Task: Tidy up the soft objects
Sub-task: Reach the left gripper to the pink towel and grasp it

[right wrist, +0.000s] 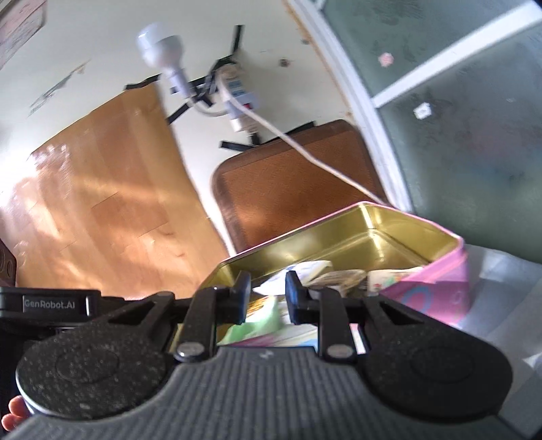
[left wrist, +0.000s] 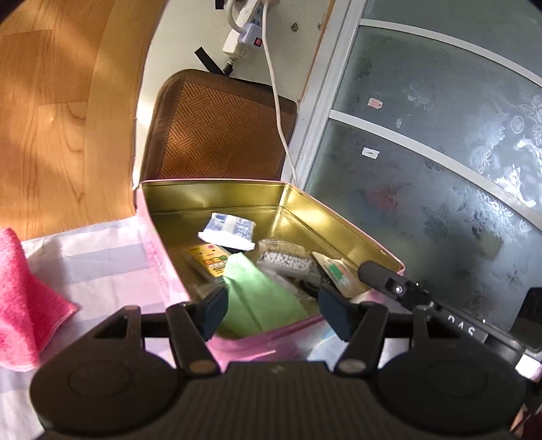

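Observation:
A pink tin [left wrist: 216, 183] with a gold inside stands open on a striped cloth. A green cloth [left wrist: 257, 298] lies in its near end, draped up against the front wall. My left gripper [left wrist: 272, 311] is open just above that wall, with the green cloth between its fingers and the pads clear of it. A pink towel [left wrist: 27, 298] lies outside the tin to the left. In the right wrist view my right gripper [right wrist: 267, 298] hovers at the tin's [right wrist: 372, 216] near edge, slightly open and holding nothing. The green cloth [right wrist: 261, 321] shows below its fingers.
The tin also holds a blue-and-white tissue pack [left wrist: 230, 230], a yellow packet [left wrist: 210, 260] and a bag of white beads [left wrist: 288, 260]. Behind it a brown woven mat [left wrist: 216, 128] leans on the wall under a power strip [left wrist: 244, 27] and white cable. A frosted glass door [left wrist: 440, 152] stands to the right.

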### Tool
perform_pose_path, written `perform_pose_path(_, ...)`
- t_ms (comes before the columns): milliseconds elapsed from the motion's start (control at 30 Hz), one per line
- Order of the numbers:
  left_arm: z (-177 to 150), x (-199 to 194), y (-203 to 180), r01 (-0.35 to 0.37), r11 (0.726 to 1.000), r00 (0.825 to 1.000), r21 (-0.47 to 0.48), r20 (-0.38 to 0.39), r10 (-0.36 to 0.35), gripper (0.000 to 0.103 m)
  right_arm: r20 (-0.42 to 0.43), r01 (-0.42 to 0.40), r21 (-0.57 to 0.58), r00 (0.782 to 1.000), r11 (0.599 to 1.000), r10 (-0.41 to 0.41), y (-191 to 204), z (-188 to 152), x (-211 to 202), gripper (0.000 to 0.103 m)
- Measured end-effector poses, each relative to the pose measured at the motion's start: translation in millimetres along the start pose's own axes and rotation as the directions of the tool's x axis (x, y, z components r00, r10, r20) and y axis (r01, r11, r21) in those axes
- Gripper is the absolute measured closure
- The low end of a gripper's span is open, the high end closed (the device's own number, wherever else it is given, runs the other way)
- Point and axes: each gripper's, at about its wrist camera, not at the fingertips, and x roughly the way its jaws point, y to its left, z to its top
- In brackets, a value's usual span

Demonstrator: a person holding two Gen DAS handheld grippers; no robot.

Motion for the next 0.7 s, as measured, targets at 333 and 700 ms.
perform_pose_path(333,-62,-80,108,-0.341,0.933,0.94,-0.118,-0.026,0.341,0.042,-0.236,-0.259,-0.251,0.951,0.932,0.201,108,-28,39,0.074)
perform_pose_path(700,-89,-120,172,-0.433,0.853,0.881,-0.29,0.062,0.468,0.041,-0.531,-0.371,-0.212,0.82,0.904,0.212,180,-69,159,0.056)
